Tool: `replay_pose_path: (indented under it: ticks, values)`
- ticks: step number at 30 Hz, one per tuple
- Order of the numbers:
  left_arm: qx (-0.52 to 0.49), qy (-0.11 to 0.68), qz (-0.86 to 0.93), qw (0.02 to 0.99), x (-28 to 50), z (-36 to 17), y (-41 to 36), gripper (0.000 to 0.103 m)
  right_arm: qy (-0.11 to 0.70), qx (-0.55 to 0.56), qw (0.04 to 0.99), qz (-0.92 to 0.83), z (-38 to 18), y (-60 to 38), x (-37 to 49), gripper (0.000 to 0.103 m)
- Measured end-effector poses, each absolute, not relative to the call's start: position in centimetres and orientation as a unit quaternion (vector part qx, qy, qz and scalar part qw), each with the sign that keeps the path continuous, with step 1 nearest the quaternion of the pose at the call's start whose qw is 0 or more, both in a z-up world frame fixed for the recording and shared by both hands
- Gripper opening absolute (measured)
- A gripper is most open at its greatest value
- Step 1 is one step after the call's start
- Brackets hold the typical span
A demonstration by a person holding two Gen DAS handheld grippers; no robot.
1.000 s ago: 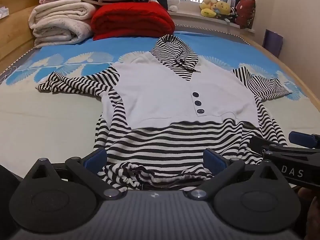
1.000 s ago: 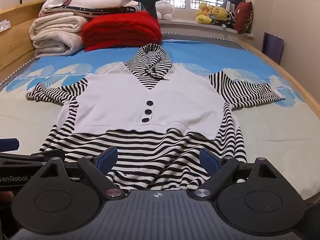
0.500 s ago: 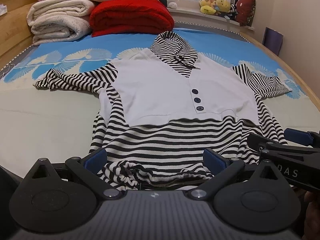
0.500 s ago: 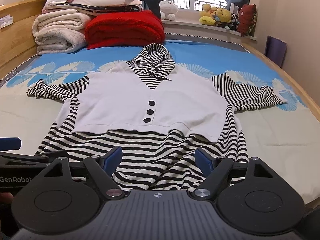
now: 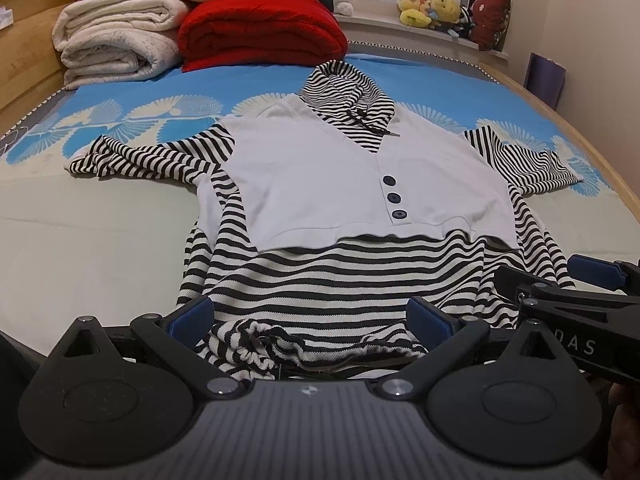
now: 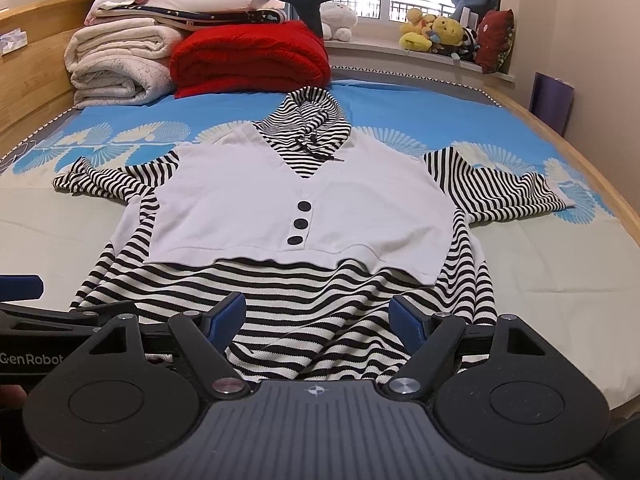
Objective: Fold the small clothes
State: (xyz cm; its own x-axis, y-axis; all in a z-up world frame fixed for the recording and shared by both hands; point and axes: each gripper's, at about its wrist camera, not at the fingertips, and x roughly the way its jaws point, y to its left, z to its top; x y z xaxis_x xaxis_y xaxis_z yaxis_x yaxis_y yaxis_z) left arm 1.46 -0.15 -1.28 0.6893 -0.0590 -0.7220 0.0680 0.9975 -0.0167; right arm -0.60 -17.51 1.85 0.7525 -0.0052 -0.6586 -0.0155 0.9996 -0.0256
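A small black-and-white striped hooded top [image 5: 340, 280] with a white front panel and three dark buttons lies flat on the bed, hood away from me, sleeves spread. It also shows in the right wrist view [image 6: 304, 200]. My left gripper [image 5: 310, 318] is open, its fingertips either side of the bunched bottom hem at its left part. My right gripper [image 6: 318, 316] is open over the hem's right part, jaws a little narrower than the left. Each gripper shows at the edge of the other's view.
The bed [image 5: 80, 216] has a blue patterned and pale sheet with a wooden frame. Folded white blankets [image 5: 116, 48] and a red blanket [image 5: 260, 32] are stacked at the far end. Plush toys [image 6: 436, 36] sit on the windowsill.
Both grippers have moved slightly forward and lower over the hem. The right gripper's jaws have narrowed a little. The top has not moved.
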Motion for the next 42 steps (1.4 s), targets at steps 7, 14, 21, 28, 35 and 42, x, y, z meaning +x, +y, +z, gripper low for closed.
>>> replay_pose_path:
  ticks: [7, 14, 21, 28, 35, 42]
  values:
    - [0.013, 0.389, -0.034, 0.920, 1.45, -1.51, -0.52, 0.102, 0.356, -0.015, 0.934, 0.000, 1.86, -17.70, -0.60, 0.080]
    - [0.018, 0.387, -0.038, 0.921, 1.51, -1.28, -0.46, 0.102, 0.357, -0.005, 0.934, -0.003, 1.62, -17.82, -0.38, 0.080]
    - [0.018, 0.396, -0.038, 0.918, 1.86, -1.49, -0.34, 0.102, 0.356, -0.011, 0.934, -0.002, 1.51, -17.42, -0.29, 0.080]
    - [0.023, 0.398, -0.041, 0.916, 1.84, -1.64, -0.67, 0.102, 0.362, -0.011, 0.932, -0.005, 1.27, -17.76, -0.34, 0.080]
    - [0.023, 0.398, -0.041, 0.916, 1.80, -1.65, -0.66, 0.102, 0.363, -0.013, 0.932, -0.005, 1.30, -17.72, -0.41, 0.080]
    - [0.023, 0.398, -0.041, 0.916, 1.80, -1.63, -0.63, 0.102, 0.365, -0.010, 0.931, -0.006, 1.30, -17.79, -0.37, 0.080]
